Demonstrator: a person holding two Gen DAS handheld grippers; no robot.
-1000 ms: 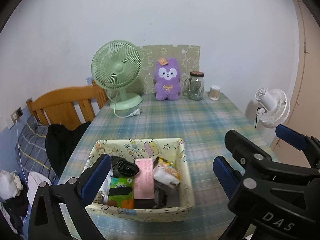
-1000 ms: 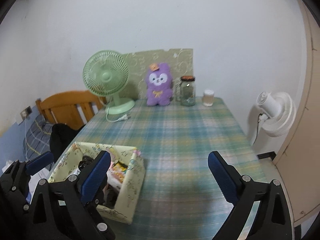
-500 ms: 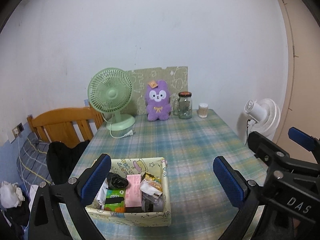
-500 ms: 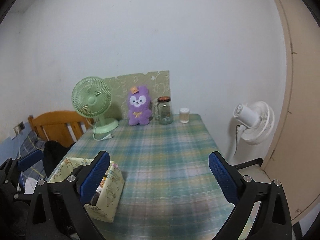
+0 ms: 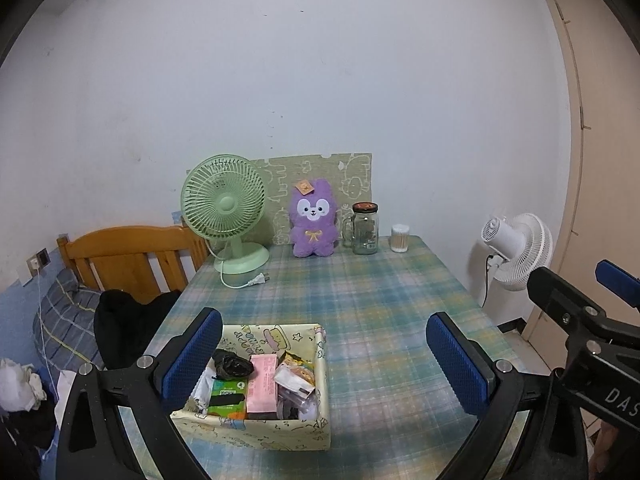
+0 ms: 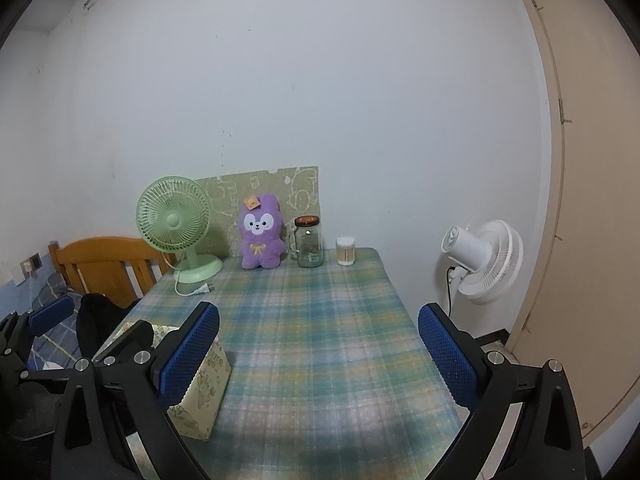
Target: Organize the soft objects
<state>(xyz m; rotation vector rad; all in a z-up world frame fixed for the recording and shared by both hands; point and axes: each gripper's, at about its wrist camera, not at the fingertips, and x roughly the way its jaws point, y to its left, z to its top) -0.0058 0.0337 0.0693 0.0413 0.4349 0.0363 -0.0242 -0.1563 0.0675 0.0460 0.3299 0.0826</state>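
A purple plush rabbit [image 5: 312, 223] [image 6: 259, 238] sits upright at the far edge of the plaid table, against a patterned board. A pale yellow fabric box [image 5: 280, 432] [image 6: 204, 396] with packets, a pink pack and a black item inside stands at the near left of the table. My left gripper [image 5: 324, 360] is open and empty, held above the box. My right gripper [image 6: 318, 354] is open and empty over the near middle of the table; it also shows at the right edge of the left wrist view [image 5: 580, 320].
A green desk fan [image 5: 226, 210] with a loose plug stands left of the plush. A glass jar with a handle [image 5: 364, 229] and a cotton-swab tub [image 5: 400, 238] stand to its right. A wooden headboard [image 5: 128, 256] is left of the table, a white fan [image 6: 484, 260] right.
Both grippers have pulled back and risen away from the table, so the box and the plush look smaller and farther. Both stay open and empty.
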